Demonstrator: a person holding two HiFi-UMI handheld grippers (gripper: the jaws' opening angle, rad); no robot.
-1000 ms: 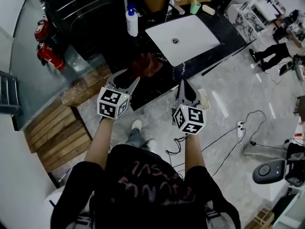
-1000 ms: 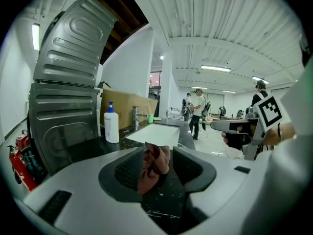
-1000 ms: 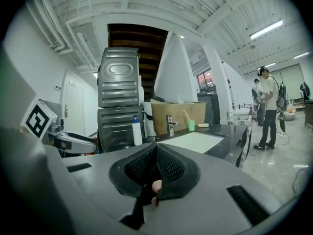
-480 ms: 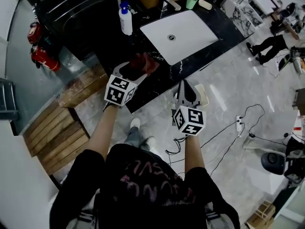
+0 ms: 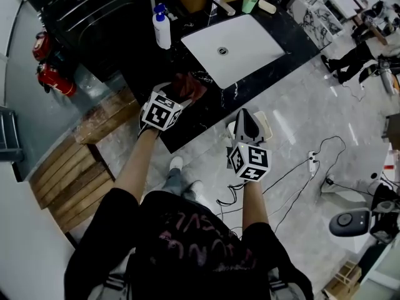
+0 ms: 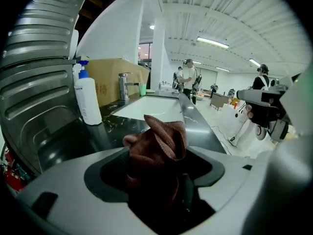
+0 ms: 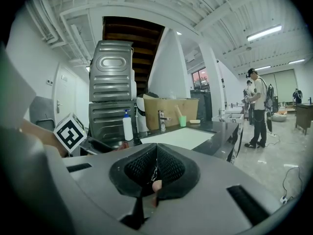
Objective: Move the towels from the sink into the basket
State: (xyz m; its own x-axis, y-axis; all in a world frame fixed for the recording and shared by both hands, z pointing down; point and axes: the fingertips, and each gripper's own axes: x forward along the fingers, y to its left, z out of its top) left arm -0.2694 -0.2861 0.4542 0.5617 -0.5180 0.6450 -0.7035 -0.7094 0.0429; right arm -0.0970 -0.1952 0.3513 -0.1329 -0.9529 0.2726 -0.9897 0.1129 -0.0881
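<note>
1 towel (image 5: 189,86), brown-red, bunched on the black counter (image 5: 206,108) just left of the white sink (image 5: 253,45). 1 sink, bowl showing its drain (image 5: 223,50). 2 grippers: L gripper (image 5: 177,94) at the towel, jaws just been opening, now wide apart w/ towel standing btwn them, pads not pressing. R gripper (image 5: 245,114) off the counter edge, jaws closed together. 1 pump bottle (image 5: 162,31), 1 faucet (image 5: 222,4), 1 green cup (image 5: 249,5). 2 red fire extinguishers (image 5: 50,77) at far left.

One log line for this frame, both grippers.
left gripper: jaws just opened, brown towel between | right gripper: shut, empty | sink: no towels
</note>
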